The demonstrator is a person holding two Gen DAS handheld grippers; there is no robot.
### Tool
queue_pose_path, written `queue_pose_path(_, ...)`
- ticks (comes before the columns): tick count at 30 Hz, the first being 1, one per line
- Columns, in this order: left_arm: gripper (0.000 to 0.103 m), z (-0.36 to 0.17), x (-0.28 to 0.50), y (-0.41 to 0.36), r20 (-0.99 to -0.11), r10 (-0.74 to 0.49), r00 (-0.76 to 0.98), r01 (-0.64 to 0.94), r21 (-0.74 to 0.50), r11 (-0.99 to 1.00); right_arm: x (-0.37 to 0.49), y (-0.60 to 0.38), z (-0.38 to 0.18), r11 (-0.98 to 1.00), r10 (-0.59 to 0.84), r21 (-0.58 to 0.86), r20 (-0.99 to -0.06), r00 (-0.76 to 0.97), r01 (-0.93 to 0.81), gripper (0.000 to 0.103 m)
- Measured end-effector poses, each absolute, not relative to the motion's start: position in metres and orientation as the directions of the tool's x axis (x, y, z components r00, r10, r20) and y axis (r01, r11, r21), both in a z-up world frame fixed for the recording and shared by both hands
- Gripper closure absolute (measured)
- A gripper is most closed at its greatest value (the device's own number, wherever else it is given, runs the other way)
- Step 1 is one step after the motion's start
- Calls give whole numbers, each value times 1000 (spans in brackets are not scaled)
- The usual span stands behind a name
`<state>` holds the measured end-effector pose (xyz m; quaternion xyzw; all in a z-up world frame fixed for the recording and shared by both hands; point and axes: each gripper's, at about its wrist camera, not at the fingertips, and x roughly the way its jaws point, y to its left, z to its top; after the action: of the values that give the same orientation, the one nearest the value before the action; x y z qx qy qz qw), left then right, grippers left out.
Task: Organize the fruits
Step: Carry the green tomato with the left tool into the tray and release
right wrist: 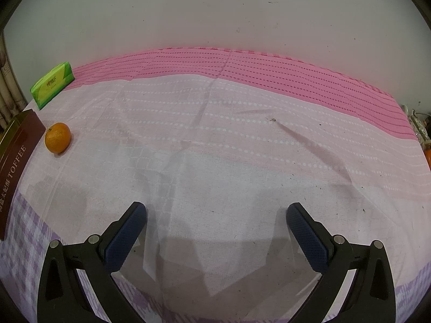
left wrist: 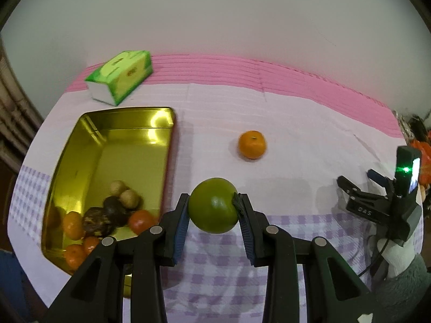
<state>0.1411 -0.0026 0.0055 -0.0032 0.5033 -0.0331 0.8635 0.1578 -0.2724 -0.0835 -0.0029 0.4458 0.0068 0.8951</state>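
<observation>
One brown tin (right wrist: 16, 161), seemingly lettered "TOFFEE".

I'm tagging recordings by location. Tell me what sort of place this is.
Probably a home, at a table against a plain wall. A pink and lilac checked tablecloth covers it, with a green tissue pack and a gold toffee tin holding fruit. The left tool grips a green fruit.

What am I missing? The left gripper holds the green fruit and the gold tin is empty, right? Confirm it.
Not quite. The left gripper does grip the green fruit, but the gold tin is not empty: the left wrist view shows tangerines and darker fruits in it.
</observation>
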Motion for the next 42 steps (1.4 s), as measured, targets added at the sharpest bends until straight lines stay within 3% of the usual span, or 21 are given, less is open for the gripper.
queue_pose_path(19,71,26,143,102,-867,30,498,-115,-32,993,158,-272,-84,1000,9,1,-798,603,-15,0)
queue_pose_path(42,71,-34,129,113,-936,24,351,-111,-16,994,158,-272,-84,1000,9,0,-798,603,-14,0)
